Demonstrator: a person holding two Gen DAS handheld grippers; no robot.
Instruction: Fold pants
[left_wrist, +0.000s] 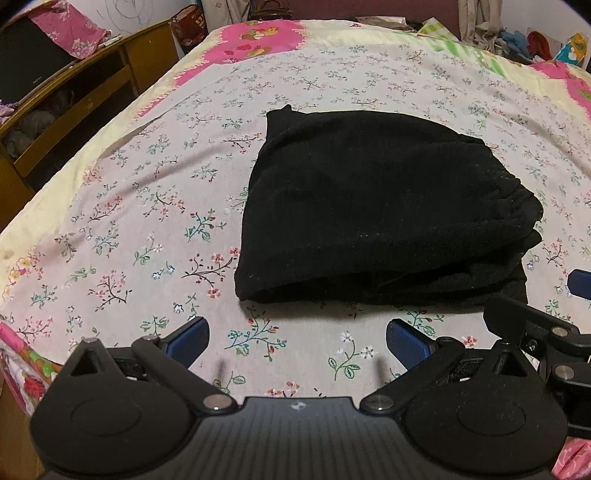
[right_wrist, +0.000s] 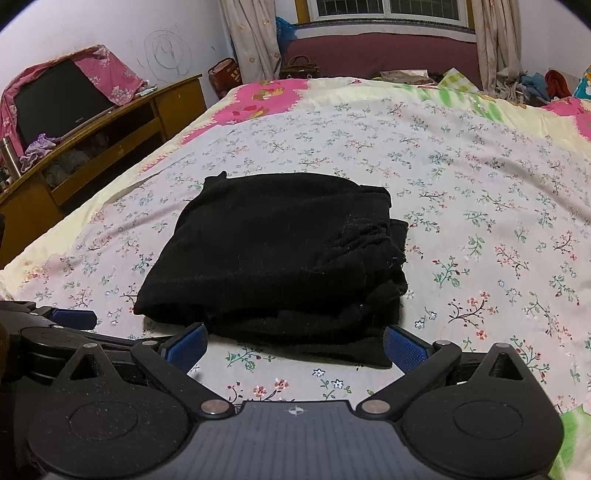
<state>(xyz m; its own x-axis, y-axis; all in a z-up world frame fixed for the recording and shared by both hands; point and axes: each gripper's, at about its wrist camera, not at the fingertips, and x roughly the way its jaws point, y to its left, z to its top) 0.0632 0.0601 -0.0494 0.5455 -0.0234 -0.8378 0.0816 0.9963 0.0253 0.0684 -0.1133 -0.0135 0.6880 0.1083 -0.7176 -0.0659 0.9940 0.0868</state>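
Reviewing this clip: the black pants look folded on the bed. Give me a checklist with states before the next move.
1. Black pants folded into a compact stack: ok.
2. Stack edges aligned: not ok, lower layers stick out at the right and near edges.
3. Left gripper open, holding nothing: ok.
4. Right gripper open, holding nothing: ok.
5. Both grippers apart from the pants: ok.
6. Pants fully on the floral bedsheet, away from its edges: ok.
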